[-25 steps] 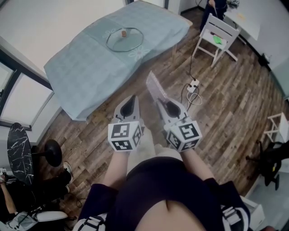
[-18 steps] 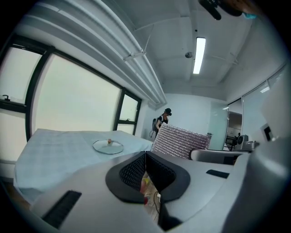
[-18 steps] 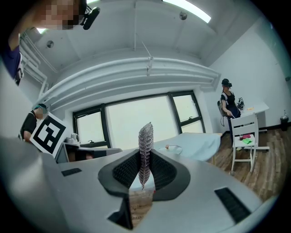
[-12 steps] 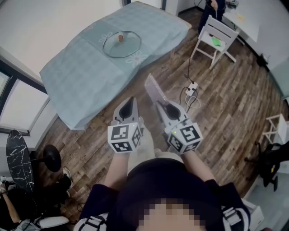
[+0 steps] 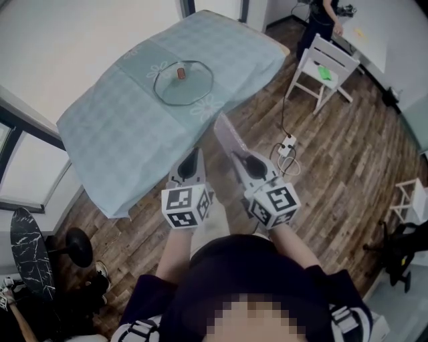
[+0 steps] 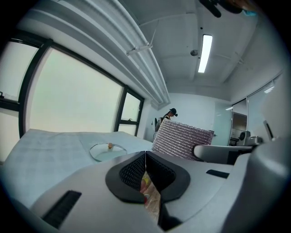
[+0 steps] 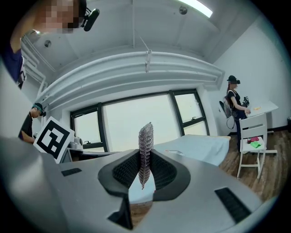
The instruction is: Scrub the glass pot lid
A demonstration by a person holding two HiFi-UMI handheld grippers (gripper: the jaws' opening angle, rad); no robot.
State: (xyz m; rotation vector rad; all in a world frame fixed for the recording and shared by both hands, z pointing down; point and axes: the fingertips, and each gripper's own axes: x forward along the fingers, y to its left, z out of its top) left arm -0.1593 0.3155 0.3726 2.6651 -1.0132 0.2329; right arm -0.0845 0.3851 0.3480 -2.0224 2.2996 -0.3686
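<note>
Bare tablecloth (image 5: 114, 127) around the lid (image 5: 183, 83)

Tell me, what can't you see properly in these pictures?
- Glass pot lid: head view, too small to tell whether it is dirty.
- Mesh scrubber: right gripper view, lower part hidden between the right gripper's pads.
- Green thing on the white chair: head view, too small to name.
- Person at the back: head view, cut off by the top edge.
</note>
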